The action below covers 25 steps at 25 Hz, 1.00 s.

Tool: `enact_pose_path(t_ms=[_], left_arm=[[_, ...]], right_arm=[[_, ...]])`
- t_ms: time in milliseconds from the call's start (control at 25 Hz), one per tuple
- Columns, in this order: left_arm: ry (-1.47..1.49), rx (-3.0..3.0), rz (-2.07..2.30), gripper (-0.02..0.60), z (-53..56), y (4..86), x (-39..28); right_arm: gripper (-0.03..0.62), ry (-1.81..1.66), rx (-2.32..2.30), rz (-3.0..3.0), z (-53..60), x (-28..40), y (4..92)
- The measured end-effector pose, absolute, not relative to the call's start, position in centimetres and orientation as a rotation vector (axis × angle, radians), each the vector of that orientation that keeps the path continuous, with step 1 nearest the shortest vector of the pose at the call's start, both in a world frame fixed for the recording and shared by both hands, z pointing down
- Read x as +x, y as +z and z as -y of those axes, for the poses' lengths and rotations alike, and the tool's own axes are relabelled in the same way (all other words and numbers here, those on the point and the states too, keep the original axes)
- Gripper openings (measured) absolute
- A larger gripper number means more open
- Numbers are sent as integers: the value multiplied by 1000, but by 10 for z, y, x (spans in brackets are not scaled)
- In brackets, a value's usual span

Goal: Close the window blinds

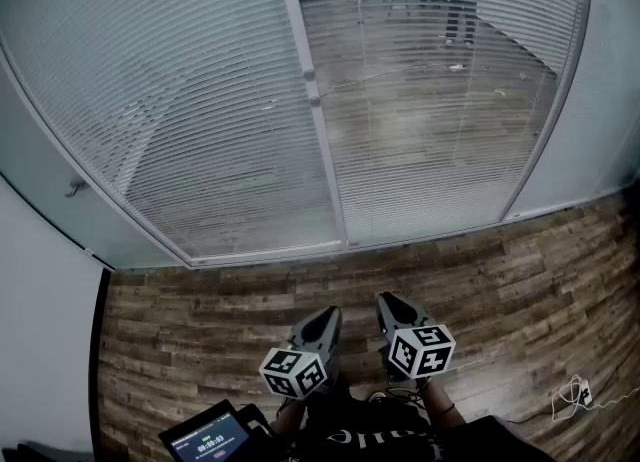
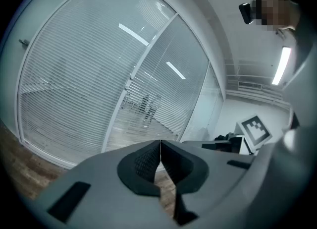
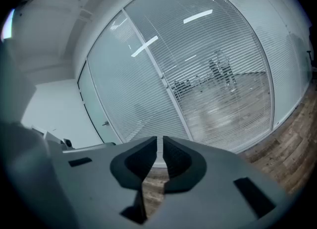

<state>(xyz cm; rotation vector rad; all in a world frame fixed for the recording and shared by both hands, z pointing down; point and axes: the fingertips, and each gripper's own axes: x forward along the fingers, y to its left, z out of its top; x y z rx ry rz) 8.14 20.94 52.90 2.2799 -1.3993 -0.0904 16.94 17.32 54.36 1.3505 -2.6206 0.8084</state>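
Two glazed panels with slatted blinds face me across a strip of floor. The left blind (image 1: 180, 120) looks nearly opaque. Through the right blind (image 1: 440, 120) I can see a room beyond. A white mullion between them carries a small knob (image 1: 311, 77). My left gripper (image 1: 330, 314) and right gripper (image 1: 384, 299) are held low and side by side, well short of the glass and pointing toward it. In the left gripper view the left gripper (image 2: 160, 143) is shut with nothing in it. In the right gripper view the right gripper (image 3: 159, 139) is shut, also with nothing in it.
Wood-plank floor (image 1: 500, 280) runs up to the window's bottom frame. A white wall or door (image 1: 40, 280) stands at the left, with a small handle (image 1: 75, 188) on the frame. A device with a lit screen (image 1: 212, 440) is at the bottom left. A cable with a plug (image 1: 575, 393) lies at the bottom right.
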Motion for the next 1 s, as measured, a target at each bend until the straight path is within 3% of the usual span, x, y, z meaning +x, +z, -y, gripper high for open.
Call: enact_pose_path(t_ms=[640,1000], left_arm=[[-63,2424,1280,5,-3,492,-77],[-63,2415,1170,5,73,511,-153]], right_arm=[[49,766,1507,2641,25,4,503],[49,829,1647,2568,92,-63,509]])
